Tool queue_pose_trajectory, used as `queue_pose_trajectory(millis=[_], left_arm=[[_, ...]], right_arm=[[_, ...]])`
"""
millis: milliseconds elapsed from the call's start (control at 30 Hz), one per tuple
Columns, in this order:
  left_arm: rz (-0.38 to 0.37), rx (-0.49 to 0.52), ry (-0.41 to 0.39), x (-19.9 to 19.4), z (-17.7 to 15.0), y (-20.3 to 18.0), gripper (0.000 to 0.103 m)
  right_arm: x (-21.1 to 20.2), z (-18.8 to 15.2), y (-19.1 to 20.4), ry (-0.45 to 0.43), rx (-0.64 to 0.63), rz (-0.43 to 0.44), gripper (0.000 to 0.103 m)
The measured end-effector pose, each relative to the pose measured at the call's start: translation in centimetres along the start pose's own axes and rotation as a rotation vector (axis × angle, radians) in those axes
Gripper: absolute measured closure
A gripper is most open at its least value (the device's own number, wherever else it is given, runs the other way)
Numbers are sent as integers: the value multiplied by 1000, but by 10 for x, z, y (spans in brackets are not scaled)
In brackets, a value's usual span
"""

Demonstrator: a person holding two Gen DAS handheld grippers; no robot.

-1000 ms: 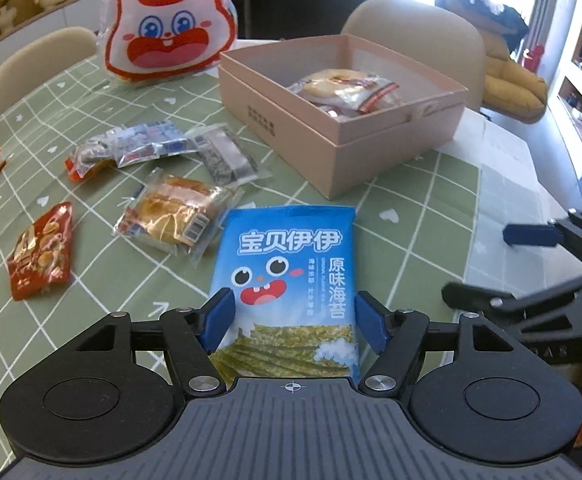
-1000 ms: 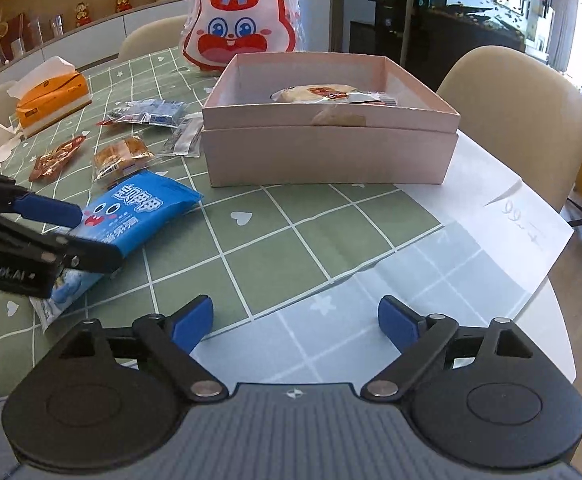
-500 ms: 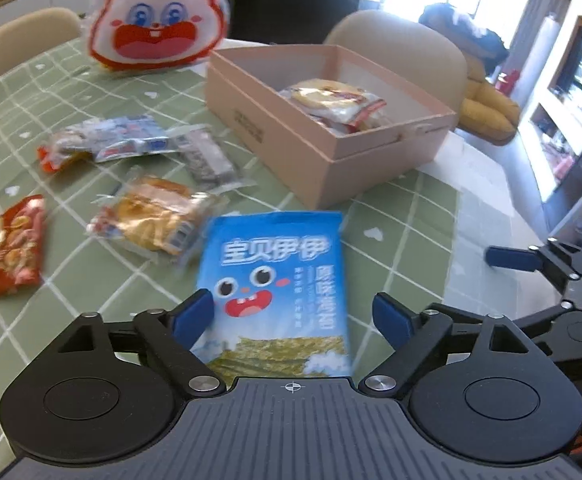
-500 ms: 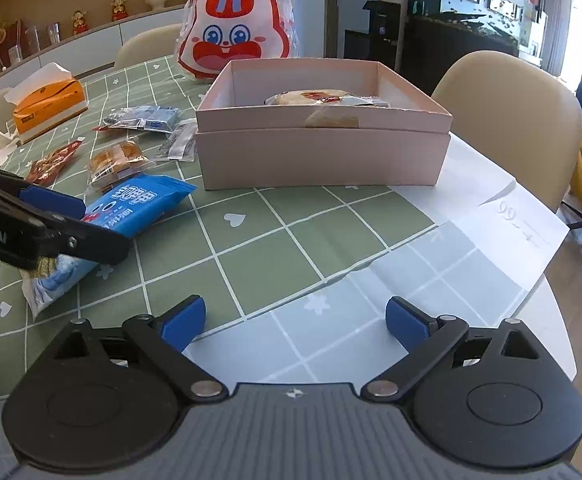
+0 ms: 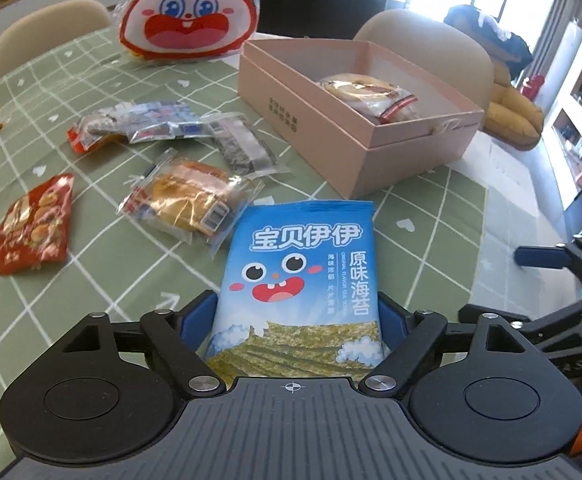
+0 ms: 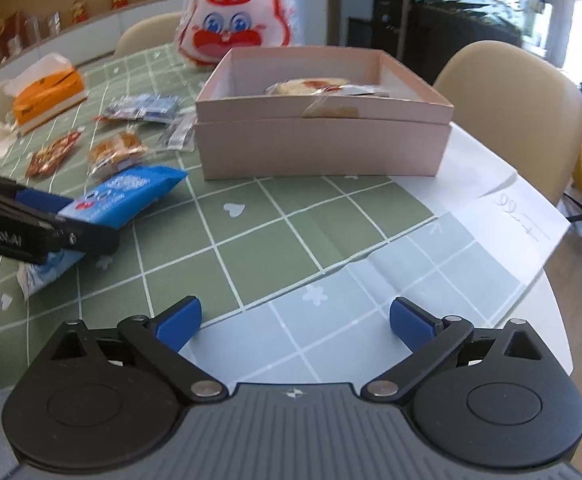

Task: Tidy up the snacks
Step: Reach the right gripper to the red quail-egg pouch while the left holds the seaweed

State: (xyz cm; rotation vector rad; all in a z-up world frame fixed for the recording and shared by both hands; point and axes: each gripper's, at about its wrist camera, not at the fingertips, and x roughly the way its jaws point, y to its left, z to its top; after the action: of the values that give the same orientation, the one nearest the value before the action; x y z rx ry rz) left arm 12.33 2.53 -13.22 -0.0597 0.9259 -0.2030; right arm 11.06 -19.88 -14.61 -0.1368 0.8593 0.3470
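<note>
A blue seaweed bag (image 5: 303, 264) lies on the green checked tablecloth (image 5: 431, 216). My left gripper (image 5: 297, 304) straddles its near end; its jaws stand wide and are closing, with the blue pads (image 5: 197, 320) at the bag's edges. In the right wrist view the left gripper (image 6: 51, 220) shows at the left with the bag (image 6: 127, 196) between its fingers. Behind stands an open pink box (image 5: 355, 152) holding a wrapped pastry (image 5: 371, 96). My right gripper (image 6: 295, 312) hovers over the table's near edge, its jaws opening with nothing between them.
Loose snacks lie left of the box: a bread pack (image 5: 187, 200), a red pack (image 5: 35, 224), a dark pack (image 5: 243, 148) and a blue-white pack (image 5: 151, 124). A rabbit-faced bag (image 5: 189, 12) stands behind. An orange tissue box (image 6: 47, 92) is far left; white paper (image 6: 491, 208) is right.
My left gripper's jaws spread away from the bag's edges, then the gripper slid forward so the bag sits deeper between the pads. The right jaws widened a little.
</note>
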Motion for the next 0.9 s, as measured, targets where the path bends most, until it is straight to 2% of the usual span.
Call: queue_pose_trajectory(millis=[67, 100, 200, 333, 433, 667, 767, 900], left_arm=[[5, -14, -17, -12, -4, 1, 17], [7, -28, -30, -21, -8, 2, 17], [19, -92, -62, -45, -23, 9, 17], [71, -209, -108, -78, -48, 27, 17], [93, -290, -137, -97, -65, 43, 17], [221, -447, -162, -129, -98, 80, 17], [254, -509, -178, -140, -111, 95, 17], [266, -570, -187, -149, -125, 108, 17]], right_arm=[[2, 10, 1, 46, -29, 28, 6], [2, 15, 2, 53, -26, 35, 11], [-4, 35, 14, 6, -18, 60, 12], [-9, 73, 57, -59, -97, 130, 12], [0, 103, 99, -72, -170, 195, 12], [66, 153, 192, 40, -171, 249, 12], [93, 160, 224, 101, -145, 257, 12], [118, 158, 267, 117, -170, 209, 12]])
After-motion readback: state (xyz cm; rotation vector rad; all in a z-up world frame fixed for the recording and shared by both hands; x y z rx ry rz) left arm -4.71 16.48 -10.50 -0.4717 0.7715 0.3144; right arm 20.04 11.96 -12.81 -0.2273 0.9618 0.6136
